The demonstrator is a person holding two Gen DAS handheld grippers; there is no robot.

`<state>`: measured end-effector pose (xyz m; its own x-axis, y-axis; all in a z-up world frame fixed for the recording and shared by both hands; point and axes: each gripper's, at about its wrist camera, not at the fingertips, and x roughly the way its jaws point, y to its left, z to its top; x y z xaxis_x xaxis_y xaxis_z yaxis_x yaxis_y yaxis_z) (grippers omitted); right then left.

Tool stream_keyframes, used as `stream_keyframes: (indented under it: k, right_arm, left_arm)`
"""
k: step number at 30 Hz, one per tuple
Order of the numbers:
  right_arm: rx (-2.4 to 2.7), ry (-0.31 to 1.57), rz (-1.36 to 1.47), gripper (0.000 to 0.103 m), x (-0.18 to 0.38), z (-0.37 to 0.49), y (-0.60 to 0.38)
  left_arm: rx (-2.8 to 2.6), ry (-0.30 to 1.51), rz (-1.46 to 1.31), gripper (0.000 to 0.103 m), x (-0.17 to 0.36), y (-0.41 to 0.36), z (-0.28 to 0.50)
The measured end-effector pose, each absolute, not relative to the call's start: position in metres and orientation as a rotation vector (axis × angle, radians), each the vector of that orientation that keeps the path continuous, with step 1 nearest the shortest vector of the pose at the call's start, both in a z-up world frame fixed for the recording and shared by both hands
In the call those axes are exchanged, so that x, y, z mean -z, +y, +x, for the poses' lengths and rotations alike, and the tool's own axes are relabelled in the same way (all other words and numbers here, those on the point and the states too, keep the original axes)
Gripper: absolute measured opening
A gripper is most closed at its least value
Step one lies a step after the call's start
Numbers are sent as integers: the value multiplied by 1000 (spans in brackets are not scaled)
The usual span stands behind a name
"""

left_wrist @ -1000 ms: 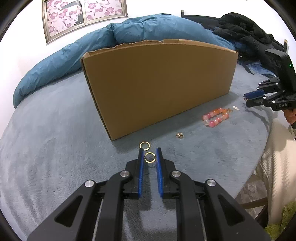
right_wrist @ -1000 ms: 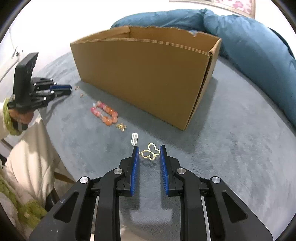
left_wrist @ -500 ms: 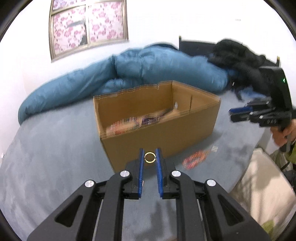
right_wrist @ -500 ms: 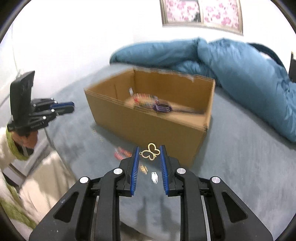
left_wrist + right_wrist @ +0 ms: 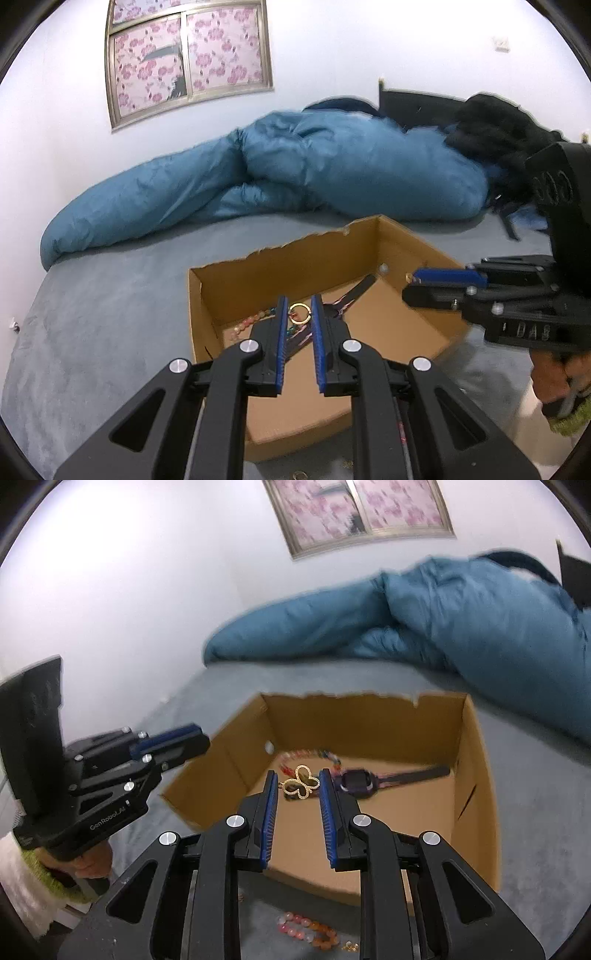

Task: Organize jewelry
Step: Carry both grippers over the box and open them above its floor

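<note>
Above the box (image 5: 402,254), a ring (image 5: 299,314) is clamped by the left gripper (image 5: 299,306), a butterfly (image 5: 300,782) by the right gripper (image 5: 297,781).

Blue duvet (image 5: 332,170) bunched by wall; floral-papered window (image 5: 188,55); dark clothing (image 5: 495,129), perhaps.

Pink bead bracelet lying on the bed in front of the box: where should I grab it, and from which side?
Come from above the pink bead bracelet and pinch across one strand of beads. It lies flat on the grey bedcover, so nothing offers a side grip.
</note>
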<state>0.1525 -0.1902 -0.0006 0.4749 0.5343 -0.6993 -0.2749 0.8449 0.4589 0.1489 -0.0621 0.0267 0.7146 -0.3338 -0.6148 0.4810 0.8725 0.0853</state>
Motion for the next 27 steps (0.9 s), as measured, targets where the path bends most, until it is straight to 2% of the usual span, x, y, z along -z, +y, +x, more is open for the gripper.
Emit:
stream_keyframes:
  k: [5,14,27]
  right_arm:
    - [-462,1074,288,21,25,164,-179]
    - [-446,1123,268,22,42,165,-174]
    - [-430,1084,242,40,32,164,-176]
  left_arm:
    - [419,698,255,12,-9,-64,176]
    - [378,756,257,12,10,-60,188]
    - [364,742,230,32,3,-53,182]
